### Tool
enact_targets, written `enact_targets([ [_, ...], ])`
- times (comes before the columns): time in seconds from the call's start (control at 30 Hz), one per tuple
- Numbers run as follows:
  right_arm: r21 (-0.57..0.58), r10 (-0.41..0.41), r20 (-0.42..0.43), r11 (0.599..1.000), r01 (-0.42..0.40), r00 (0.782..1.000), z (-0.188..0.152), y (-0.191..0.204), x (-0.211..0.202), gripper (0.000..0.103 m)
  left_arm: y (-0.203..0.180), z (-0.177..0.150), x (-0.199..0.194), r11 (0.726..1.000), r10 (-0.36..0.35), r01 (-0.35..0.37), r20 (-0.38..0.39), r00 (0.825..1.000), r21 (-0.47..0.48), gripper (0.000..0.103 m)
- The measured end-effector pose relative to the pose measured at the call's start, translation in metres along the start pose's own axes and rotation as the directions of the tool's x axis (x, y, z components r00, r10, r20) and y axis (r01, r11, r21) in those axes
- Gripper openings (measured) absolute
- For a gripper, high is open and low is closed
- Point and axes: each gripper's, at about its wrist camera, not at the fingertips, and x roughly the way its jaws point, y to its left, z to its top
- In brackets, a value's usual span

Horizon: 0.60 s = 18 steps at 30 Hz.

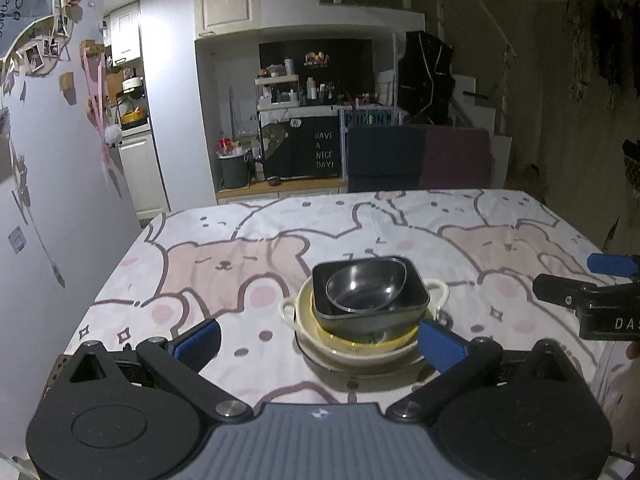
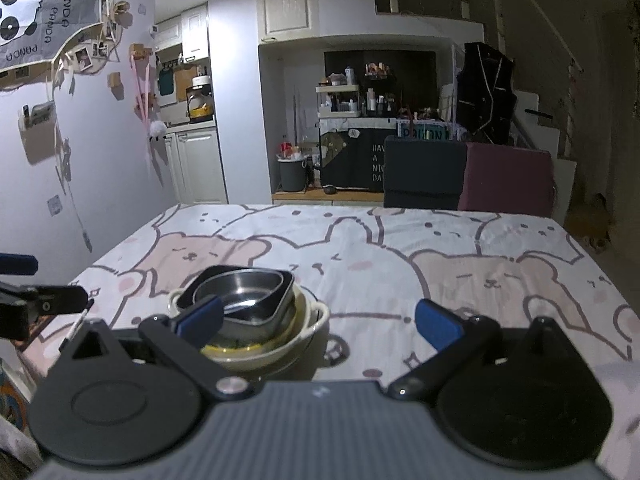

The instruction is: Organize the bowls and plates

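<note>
Spread over the whole table: a pale tablecloth printed with pink and white cartoon bears (image 1: 248, 264), bare apart from one stack near its front edge. At the base of that stack, possibly a dark flat plate, too shadowed to confirm; on it a cream round ceramic dish with two small loop handles (image 1: 362, 346), yellowish residue inside; in that a black square bowl with rounded corners (image 1: 370, 314); innermost, a round shiny steel bowl (image 1: 362, 286), tilted slightly. Count: three nested vessels for certain, one of each kind, with no loose plates elsewhere on the cloth.

Left gripper (image 1: 318, 340) low before the stack, blue-padded tongs spread wide, empty, right pad just beside the cream rim. Right gripper (image 2: 318, 326) likewise spread wide and empty, stack behind its left pad.

Probably stacking done, or a final straightening due. For that: close gently on the black bowl's wall, not the steel rim; nudge level; avoid dragging the cloth.
</note>
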Motion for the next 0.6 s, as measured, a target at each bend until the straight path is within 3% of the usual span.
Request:
enact_targets([
  [0.6, -0.05, -0.035, -0.039, 0.998, 0.033, 0.999, -0.019, 0.005, -0.002, 0.103, 0.005, -0.018, 0.003, 1.0, 0.026, -0.026, -0.052, 0.998, -0.001, 0.103],
])
